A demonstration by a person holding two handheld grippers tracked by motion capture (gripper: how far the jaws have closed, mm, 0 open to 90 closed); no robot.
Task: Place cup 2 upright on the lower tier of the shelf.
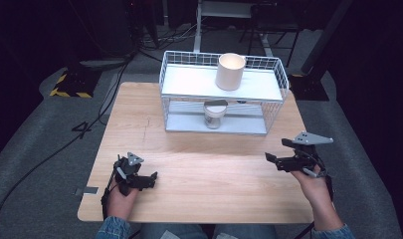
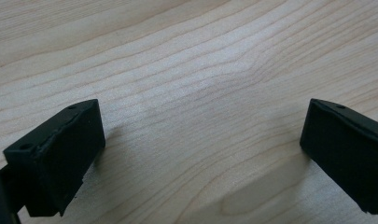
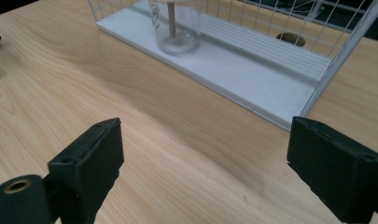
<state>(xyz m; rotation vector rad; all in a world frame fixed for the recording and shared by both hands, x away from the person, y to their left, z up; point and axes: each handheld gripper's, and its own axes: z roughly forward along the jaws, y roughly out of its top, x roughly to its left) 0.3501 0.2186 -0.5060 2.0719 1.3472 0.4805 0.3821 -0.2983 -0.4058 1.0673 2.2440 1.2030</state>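
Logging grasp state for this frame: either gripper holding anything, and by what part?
Nothing is held. The left gripper and the right gripper both have jaws wide apart over the bare wooden table, nothing between them.

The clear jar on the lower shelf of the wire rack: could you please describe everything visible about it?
The clear jar stands upright on the white lower shelf of the wire rack, near the middle, under the upper shelf. It looks like transparent glass or plastic, round, with a thick base and a faint printed mark. A thin pale stick stands inside. Nothing else touches it; both grippers are apart.
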